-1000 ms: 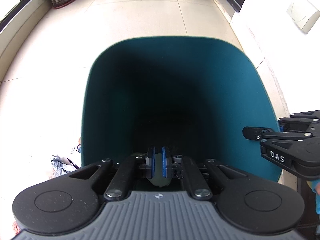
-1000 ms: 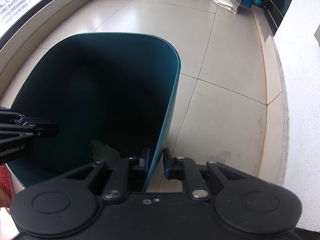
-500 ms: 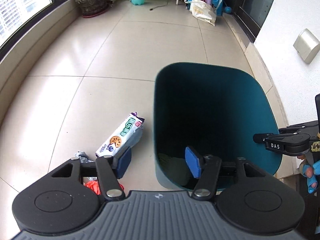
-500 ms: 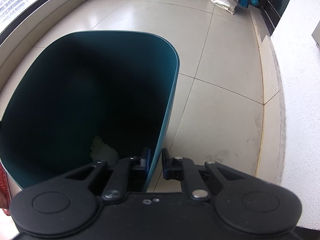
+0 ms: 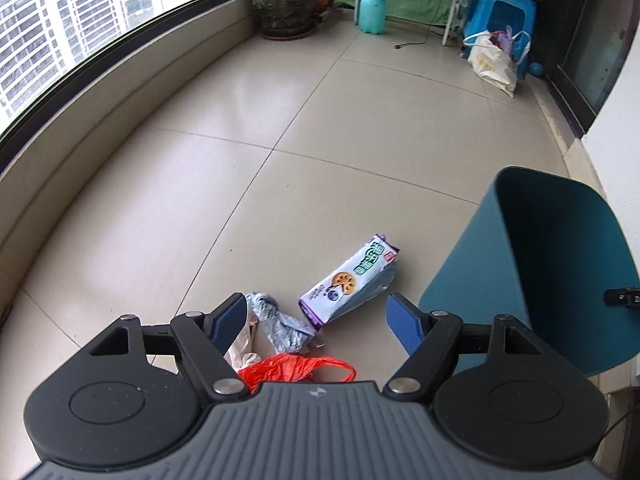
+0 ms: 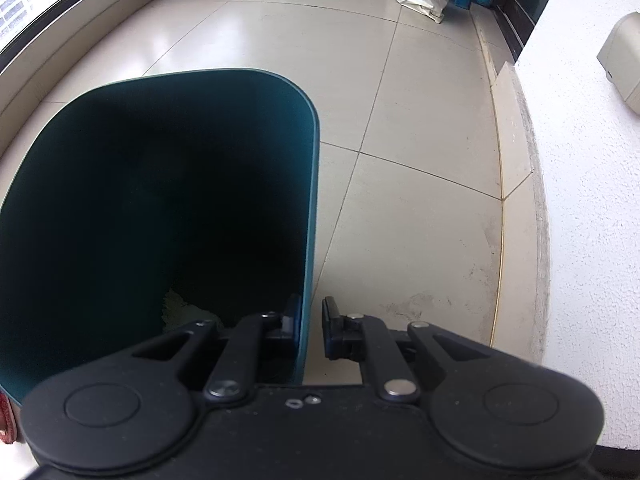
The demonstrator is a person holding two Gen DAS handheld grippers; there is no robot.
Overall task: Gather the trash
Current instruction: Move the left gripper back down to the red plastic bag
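Observation:
In the left wrist view my left gripper hangs over a heap of litter on the tiled floor, its jaws opening wide with nothing pressed between them. Below lie a purple-and-white biscuit wrapper, a crumpled grey bag, a red plastic bag and a pale scrap. The teal bin stands to the right. In the right wrist view my right gripper is shut on the bin's right wall. A pale piece of trash lies on the bin's dark bottom.
A curved window ledge runs along the left. A plant pot, a teal jug, a blue stool and a white bag stand at the far end. A white wall is on the right.
My left gripper has come out of the bin, swung left over the litter and opened; the pale piece it held now lies in the bin. The right gripper has kept its hold on the bin wall.

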